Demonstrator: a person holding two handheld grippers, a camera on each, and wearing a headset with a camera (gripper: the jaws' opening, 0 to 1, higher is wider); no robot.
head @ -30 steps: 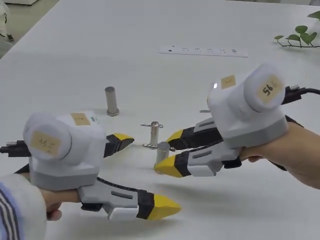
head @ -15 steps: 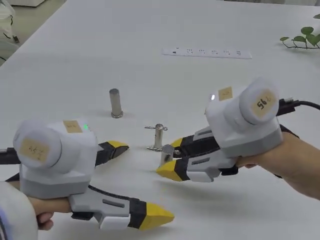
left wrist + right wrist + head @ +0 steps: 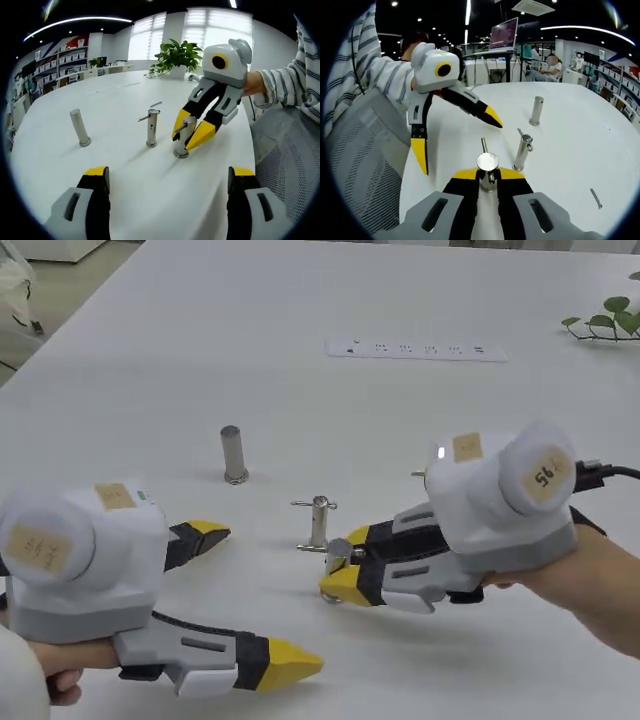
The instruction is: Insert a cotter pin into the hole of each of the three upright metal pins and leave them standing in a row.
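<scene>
Three upright metal pins stand on the white table (image 3: pixel 150 360). The far pin (image 3: pixel 232 453) (image 3: pixel 79 128) (image 3: pixel 536 111) is bare. A cotter pin crosses the head of the middle pin (image 3: pixel 319 521) (image 3: pixel 152 128) (image 3: pixel 522 148). My right gripper (image 3: pixel 345 560) (image 3: pixel 488 176) (image 3: pixel 189 132) is shut on the near pin (image 3: pixel 335 556) (image 3: pixel 488 172) (image 3: pixel 182 140), which also carries a cotter pin through its head. To the left and nearer me, my left gripper (image 3: pixel 248 598) (image 3: pixel 167 172) is open and holds nothing.
A loose cotter pin (image 3: pixel 595 198) lies on the table beyond the right gripper. A white power strip (image 3: pixel 415 348) lies at the far side and a plant (image 3: pixel 600 315) at the far right edge. A mesh chair (image 3: pixel 360 165) stands beside the table.
My left gripper has drawn back toward me and to the left, still open. The right gripper has stayed at the near pin. The head camera has shifted a little.
</scene>
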